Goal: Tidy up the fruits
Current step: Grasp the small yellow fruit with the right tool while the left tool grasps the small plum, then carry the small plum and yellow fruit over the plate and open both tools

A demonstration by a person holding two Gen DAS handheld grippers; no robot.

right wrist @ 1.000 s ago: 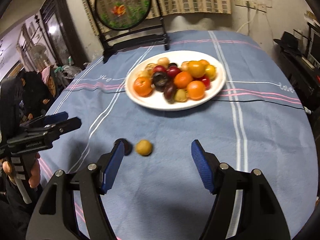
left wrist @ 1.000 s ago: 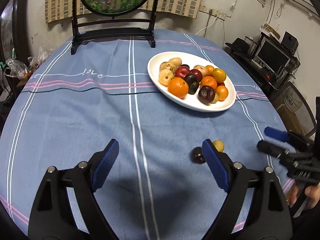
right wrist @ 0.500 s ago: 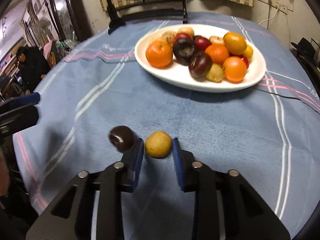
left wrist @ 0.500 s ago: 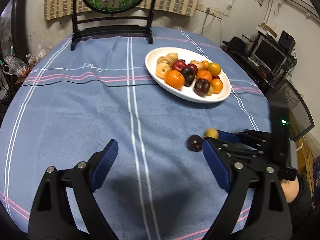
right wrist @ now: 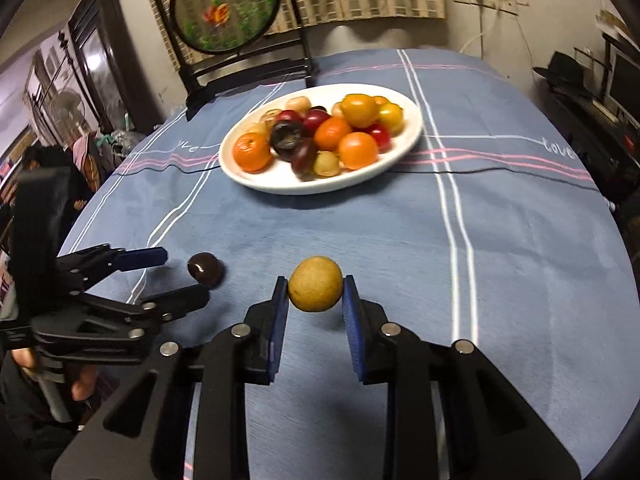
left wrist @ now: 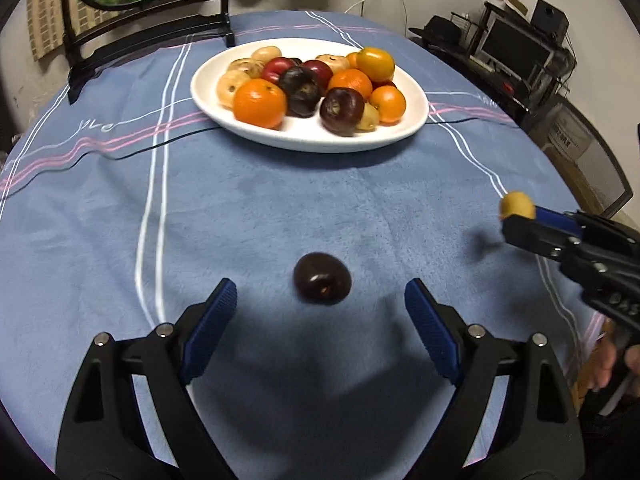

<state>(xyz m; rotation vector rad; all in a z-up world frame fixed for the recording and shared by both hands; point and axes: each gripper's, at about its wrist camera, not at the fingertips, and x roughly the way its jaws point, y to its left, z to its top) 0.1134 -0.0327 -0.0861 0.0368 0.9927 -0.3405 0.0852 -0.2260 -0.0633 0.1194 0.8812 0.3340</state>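
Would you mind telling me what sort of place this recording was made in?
Probably a lived-in home: a round table under a blue tablecloth, a white fruit plate, and a desk with a computer monitor by the wall.

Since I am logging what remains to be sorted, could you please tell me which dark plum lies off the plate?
The lone dark plum on the blue tablecloth, before the left gripper's open jaws; the other plums sit in the white plate.

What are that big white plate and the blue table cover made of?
The plate looks like glazed ceramic, smooth and faintly shiny, though plastic is possible. The table cover looks like soft, napped fabric, perhaps velvety or towelling: matte, fuzzy, with woven stripes.
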